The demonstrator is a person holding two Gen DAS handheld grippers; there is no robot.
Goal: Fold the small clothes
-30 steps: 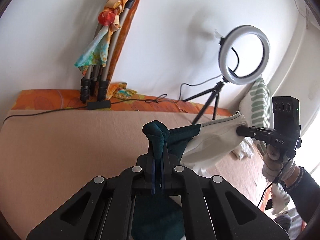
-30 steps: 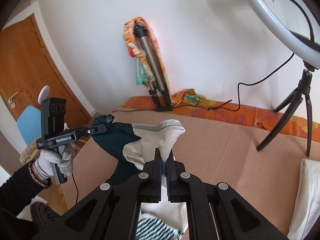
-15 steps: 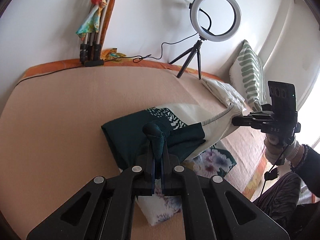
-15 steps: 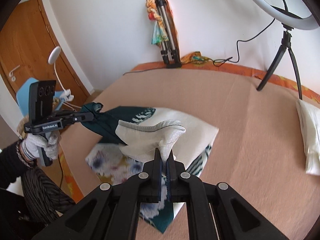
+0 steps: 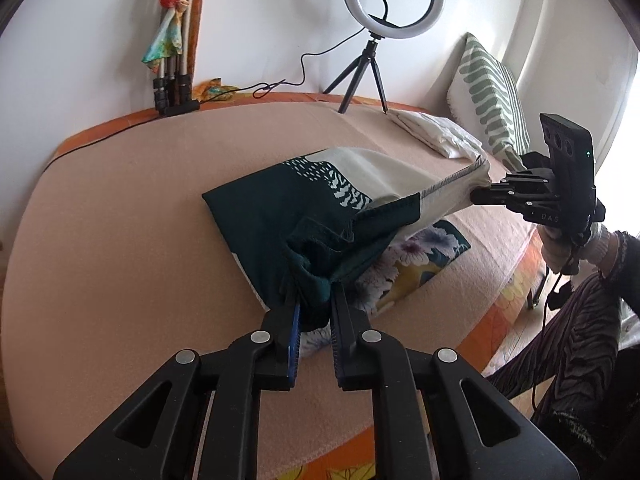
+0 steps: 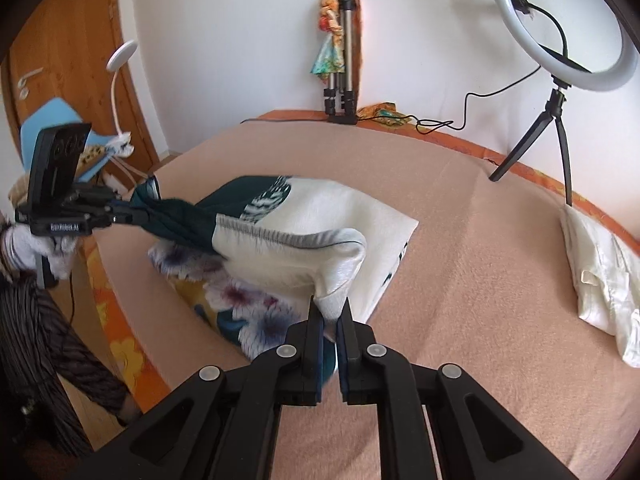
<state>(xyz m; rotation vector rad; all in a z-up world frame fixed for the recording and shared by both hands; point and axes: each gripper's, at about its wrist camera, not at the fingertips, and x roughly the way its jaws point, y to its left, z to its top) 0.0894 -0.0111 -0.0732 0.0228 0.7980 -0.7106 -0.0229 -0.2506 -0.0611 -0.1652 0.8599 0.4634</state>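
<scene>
The left hand-held gripper (image 5: 314, 306) points forward over the near edge of the bed, its jaws parted a little with dark green cloth bunched between them. The right hand-held gripper (image 6: 330, 314) is level too, jaws nearly closed and pinching a white fold. Each is gripped by a hand in a pale glove (image 5: 568, 246), the wrists in dark sleeves, held apart at either side.
</scene>
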